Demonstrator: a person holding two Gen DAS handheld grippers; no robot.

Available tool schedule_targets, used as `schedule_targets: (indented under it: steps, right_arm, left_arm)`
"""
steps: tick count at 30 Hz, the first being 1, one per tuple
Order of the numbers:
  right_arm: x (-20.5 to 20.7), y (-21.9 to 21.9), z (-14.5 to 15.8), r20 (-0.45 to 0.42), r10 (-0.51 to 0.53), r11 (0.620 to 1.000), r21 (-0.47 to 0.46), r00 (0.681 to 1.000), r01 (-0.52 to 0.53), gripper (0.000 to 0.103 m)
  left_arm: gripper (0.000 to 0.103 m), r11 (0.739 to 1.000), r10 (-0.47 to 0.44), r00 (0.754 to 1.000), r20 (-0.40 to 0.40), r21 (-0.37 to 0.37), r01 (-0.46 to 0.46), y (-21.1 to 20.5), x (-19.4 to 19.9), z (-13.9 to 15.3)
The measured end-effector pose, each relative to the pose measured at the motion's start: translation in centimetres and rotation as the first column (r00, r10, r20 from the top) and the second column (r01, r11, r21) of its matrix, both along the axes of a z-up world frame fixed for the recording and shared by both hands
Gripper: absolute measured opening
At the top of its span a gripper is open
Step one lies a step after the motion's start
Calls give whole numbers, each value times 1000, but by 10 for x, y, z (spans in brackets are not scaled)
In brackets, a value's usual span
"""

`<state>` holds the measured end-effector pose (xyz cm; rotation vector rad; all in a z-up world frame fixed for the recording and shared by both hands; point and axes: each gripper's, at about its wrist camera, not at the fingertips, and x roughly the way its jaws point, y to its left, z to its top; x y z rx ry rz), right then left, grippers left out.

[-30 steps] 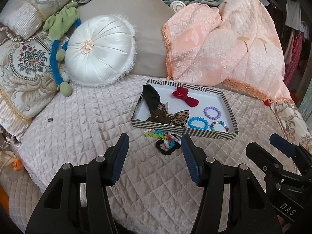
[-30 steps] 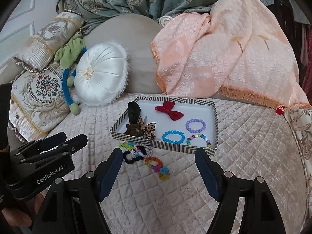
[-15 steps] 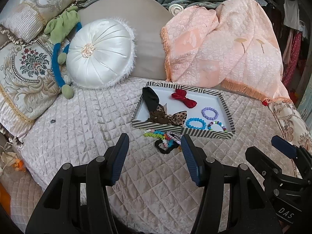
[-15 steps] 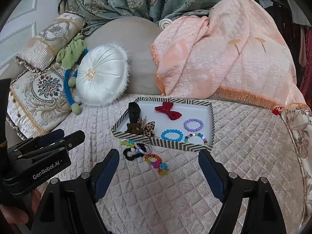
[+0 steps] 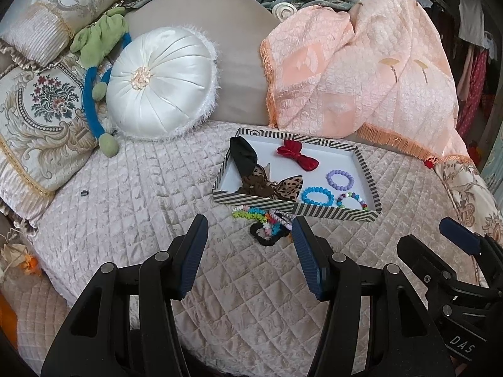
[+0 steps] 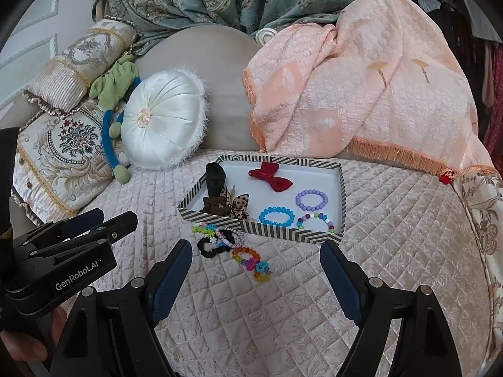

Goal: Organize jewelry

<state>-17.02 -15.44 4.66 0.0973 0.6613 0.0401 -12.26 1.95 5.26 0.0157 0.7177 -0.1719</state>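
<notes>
Jewelry, a loose tangle of colourful plastic bead bracelets, is lying on the quilted bed just ahead of both claws, touching the striped cardboard tray. The right claw and left claw are both hovering spread apart; the left looks nearer.

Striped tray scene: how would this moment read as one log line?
left gripper: open, empty | right gripper: open, empty | black-and-white striped tray: bows, bracelets inside | loose colourful bead bracelets: outside

A quilted beige bed carries a striped tray; loose bead bracelets and a black scrunchie lie just before it; a round white cushion rests behind.
</notes>
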Motion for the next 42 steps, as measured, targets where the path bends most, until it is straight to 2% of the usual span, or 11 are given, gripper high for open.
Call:
schedule_targets:
  steps: [11, 21, 24, 26, 28, 32, 36, 37, 39, 41, 42]
  right_arm:
    - [9, -5, -11, -27, -3, 1000, 3, 1000, 3, 82]
    - [30, -24, -48, -94, -4, 999, 41, 996, 8, 81]
    - [40, -24, -64, -105, 30, 998, 55, 994, -25, 76]
    - [50, -21, -72, -117, 62, 997, 54, 991, -56, 65]
    - [65, -15, -79, -131, 108, 993, 65, 985, -100, 61]
    - [96, 4, -92, -153, 218, 976, 60, 964, -211, 60]
    - [125, 27, -108, -178, 293, 955, -1, 939, -298, 60]
    - [132, 32, -113, -184, 305, 950, -10, 934, -312, 58]
    - [146, 38, -121, -200, 318, 944, -19, 927, -328, 42]
    - [158, 40, -132, -234, 344, 936, 7, 909, -352, 15]
    - [161, 39, -137, -249, 357, 932, 26, 900, -363, 11]
  left_arm:
    - [55, 999, 3, 998, -55, -36, -5, 4, 14, -13]
    - [62, 986, 2, 973, -232, -160, -40, 26, 54, -54]
    - [62, 988, 3, 961, -276, -145, -44, 26, 64, -70]
    - [62, 989, 11, 952, -305, -138, -55, 28, 71, -83]
    - [62, 991, 19, 945, -326, -121, -62, 29, 77, -93]
    - [62, 991, 42, 934, -355, -105, -84, 38, 90, -109]
    - [62, 989, 61, 927, -371, -106, -107, 47, 102, -119]
    - [62, 988, 62, 925, -375, -108, -110, 48, 105, -122]
    - [62, 987, 55, 922, -383, -118, -108, 49, 110, -125]
    - [62, 987, 38, 920, -390, -130, -95, 45, 116, -127]
    - [62, 988, 23, 921, -389, -131, -80, 41, 119, -129]
